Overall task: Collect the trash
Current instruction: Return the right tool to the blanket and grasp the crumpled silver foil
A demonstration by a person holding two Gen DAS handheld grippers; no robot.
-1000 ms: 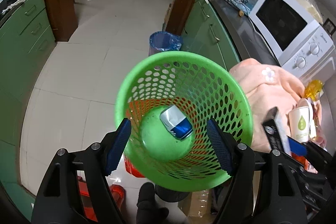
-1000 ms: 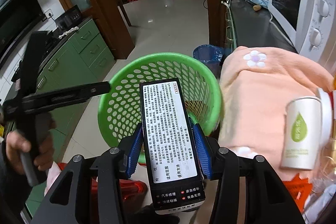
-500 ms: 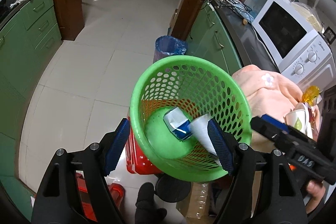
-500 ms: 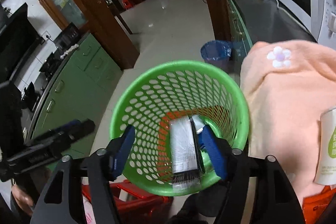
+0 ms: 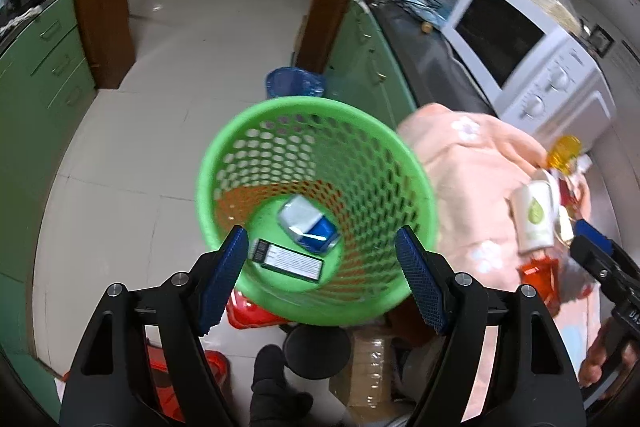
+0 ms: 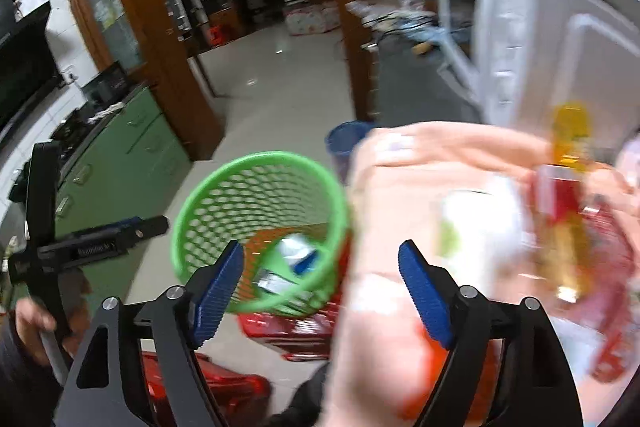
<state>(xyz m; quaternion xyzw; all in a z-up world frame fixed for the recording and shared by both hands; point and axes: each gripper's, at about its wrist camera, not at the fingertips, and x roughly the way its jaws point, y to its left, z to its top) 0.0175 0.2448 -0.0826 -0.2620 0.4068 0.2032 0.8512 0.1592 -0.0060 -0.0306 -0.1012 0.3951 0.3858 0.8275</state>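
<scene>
A green mesh basket (image 5: 224, 163) hangs above the floor, and my left gripper (image 5: 320, 271) is shut on its lower wall, one blue pad on each side. In the basket lie a black printed box (image 5: 288, 261) and a blue-and-silver packet (image 5: 310, 225). My right gripper (image 6: 320, 291) is beside the basket (image 6: 256, 183), over the edge of a peach cloth (image 6: 400, 187). Its jaws are opening and nothing is between them. On the cloth (image 5: 472, 195) lie a white cup with a green leaf (image 5: 534, 219), a yellow-capped bottle (image 5: 564, 149) and red wrappers. The right wrist view is blurred.
A white microwave (image 5: 520, 55) stands on the dark counter behind the cloth. A blue-lined bin (image 5: 294, 85) stands on the tiled floor by green cabinets (image 5: 360, 67). Red plastic stools (image 5: 248, 315) and a black stool are under the basket. A hand holds the left gripper (image 6: 100, 247).
The right gripper let go of the black box, which now lies in the basket. It opened wide and swung up and right toward the cloth. The left gripper shifted slightly with the basket.
</scene>
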